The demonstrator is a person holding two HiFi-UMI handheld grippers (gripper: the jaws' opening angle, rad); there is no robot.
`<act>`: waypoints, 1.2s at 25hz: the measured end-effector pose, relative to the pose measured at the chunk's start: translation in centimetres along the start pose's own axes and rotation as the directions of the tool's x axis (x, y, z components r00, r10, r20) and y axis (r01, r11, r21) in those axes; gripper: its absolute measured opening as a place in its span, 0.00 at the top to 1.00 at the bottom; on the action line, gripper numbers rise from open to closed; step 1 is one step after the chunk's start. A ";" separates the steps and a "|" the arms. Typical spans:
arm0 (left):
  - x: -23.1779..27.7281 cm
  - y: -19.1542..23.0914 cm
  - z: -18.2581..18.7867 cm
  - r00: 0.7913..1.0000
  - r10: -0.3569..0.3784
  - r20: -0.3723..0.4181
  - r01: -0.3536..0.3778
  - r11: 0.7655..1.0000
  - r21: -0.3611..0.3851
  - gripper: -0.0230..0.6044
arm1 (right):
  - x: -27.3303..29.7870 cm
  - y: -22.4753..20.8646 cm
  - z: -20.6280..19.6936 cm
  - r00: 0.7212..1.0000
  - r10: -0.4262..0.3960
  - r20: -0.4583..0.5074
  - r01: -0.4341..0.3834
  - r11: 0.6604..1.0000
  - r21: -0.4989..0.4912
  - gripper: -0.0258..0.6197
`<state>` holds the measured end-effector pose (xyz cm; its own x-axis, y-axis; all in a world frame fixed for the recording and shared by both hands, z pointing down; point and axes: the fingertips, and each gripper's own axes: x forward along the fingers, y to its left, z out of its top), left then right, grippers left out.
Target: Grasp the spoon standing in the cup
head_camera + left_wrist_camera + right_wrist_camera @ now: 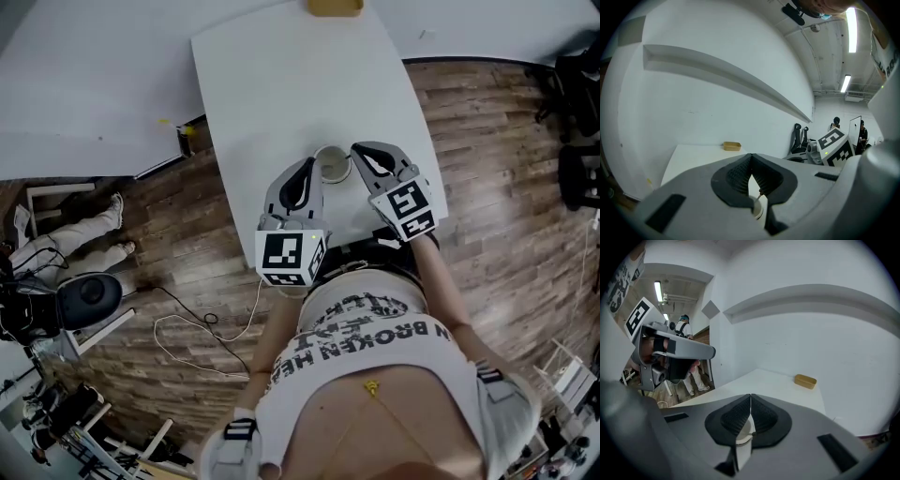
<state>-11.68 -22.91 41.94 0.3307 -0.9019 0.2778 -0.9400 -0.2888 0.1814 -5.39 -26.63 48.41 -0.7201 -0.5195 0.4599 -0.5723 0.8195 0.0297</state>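
Note:
A white cup (pixel 332 165) stands on the white table (pixel 281 84) near its front edge, between my two grippers. The left gripper (pixel 312 165) is just left of the cup, its jaws closed tip to tip with nothing in them. The right gripper (pixel 357 149) lies just right of the cup and is shut and empty too. In the left gripper view the cup (pixel 758 209) shows below the closed tips (pixel 751 155), with the thin spoon handle (pixel 761 191) sticking up from it. The right gripper view shows the cup (pixel 743 433) under its closed tips (pixel 750 395); the spoon is hard to make out there.
A small tan tray (pixel 335 7) sits at the table's far end. The table's front right corner (pixel 441 214) is close to the right gripper. Wooden floor lies on both sides, with a cable (pixel 202 328) at the left and black chairs (pixel 577 103) at the right.

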 end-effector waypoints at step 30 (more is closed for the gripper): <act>-0.6 1.9 -0.6 0.997 0.069 -0.024 -0.070 0.997 -0.023 0.97 | 4.2 -2.6 -7.8 0.984 0.024 -0.175 -0.001 0.992 0.130 0.84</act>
<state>-13.60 -22.70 42.68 0.2670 -0.9116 0.3124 -0.9586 -0.2178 0.1836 -3.83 -29.03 57.20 -0.6538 -0.4496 0.6086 -0.6178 0.7816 -0.0863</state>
